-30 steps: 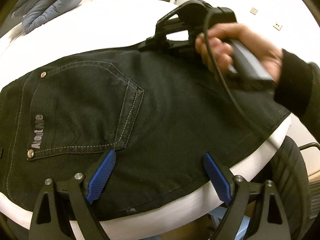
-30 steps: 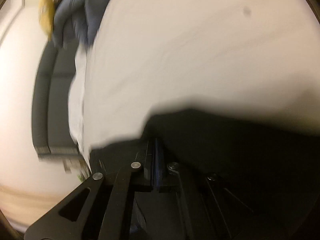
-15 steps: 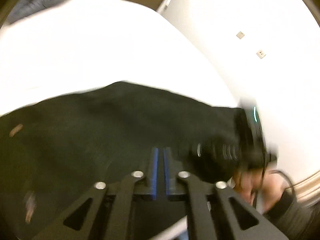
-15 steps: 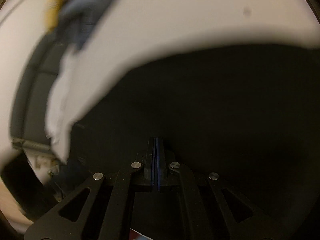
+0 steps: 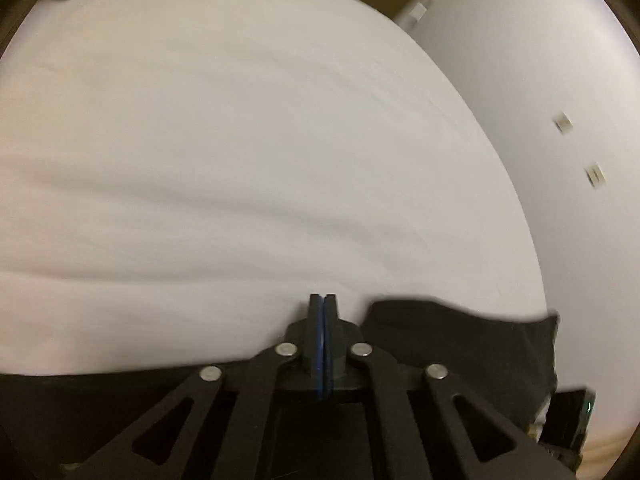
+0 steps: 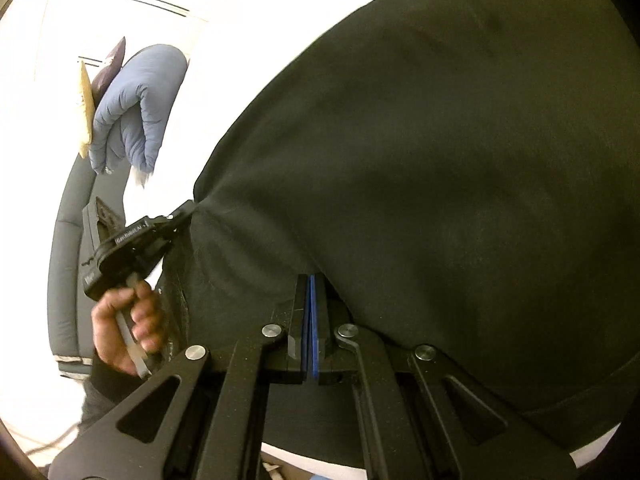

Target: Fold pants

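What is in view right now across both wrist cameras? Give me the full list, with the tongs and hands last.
pants: one, black, spread over the bed, an edge pinched in each tongs
bed sheet: one, white, under the pants
quilted bedding: one bundle, light blue, at the far end of the bed
cushions: two, tan and dark purple, behind the blue bundle
sofa: one, grey, beside the bed
wall plates: two, pale, on the white wall
left tongs: one, black, shut on the pants edge
right tongs: one, black with blue pads, shut on the pants
left hand: one, gripping the left tongs' handle, dark sleeve below it
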### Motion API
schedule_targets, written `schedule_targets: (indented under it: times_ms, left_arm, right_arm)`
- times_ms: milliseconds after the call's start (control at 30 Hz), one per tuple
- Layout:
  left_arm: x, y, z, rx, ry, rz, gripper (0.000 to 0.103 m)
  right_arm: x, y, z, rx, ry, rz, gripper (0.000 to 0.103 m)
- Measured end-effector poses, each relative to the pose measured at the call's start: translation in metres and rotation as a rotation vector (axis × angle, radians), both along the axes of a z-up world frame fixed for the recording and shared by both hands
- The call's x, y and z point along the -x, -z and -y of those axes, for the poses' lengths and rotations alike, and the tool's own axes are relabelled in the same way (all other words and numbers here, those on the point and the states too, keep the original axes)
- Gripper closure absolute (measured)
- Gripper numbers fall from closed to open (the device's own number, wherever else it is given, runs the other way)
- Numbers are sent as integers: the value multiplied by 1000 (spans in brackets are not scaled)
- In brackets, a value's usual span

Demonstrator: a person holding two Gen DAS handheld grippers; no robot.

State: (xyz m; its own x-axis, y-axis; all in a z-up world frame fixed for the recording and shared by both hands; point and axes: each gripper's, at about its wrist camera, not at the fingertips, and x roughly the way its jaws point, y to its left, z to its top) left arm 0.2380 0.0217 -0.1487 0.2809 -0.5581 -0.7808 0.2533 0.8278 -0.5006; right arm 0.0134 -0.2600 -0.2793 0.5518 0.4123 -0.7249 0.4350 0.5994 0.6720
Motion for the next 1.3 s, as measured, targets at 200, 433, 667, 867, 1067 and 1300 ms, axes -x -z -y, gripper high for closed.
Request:
schedule_targets:
  times_ms: [200,433,667,867,1067,1300]
  left_arm:
    - [65,-25,72,54,323,49,103]
    - [32,44,66,66,193,-65,98]
    - [51,-11,5,80,150,46,102]
    - [85,54,-45,-9,46,-23,98]
    - [72,36,-102,-43,-104,61,98]
    - [128,7,-150,-50,-138,116,97]
  right_arm:
    - [10,-9,11,15,-21,0,103]
    - [-3,-14,2,26,-17,-15,103]
    - [-20,-26,-20,70,-11,-15,103]
    - [-19,-25,-24,66,-24,-4,103]
    - [-14,-30,-29,104,-27,-24,103]
    - [-3,-42,-35,133,-44,-31,103]
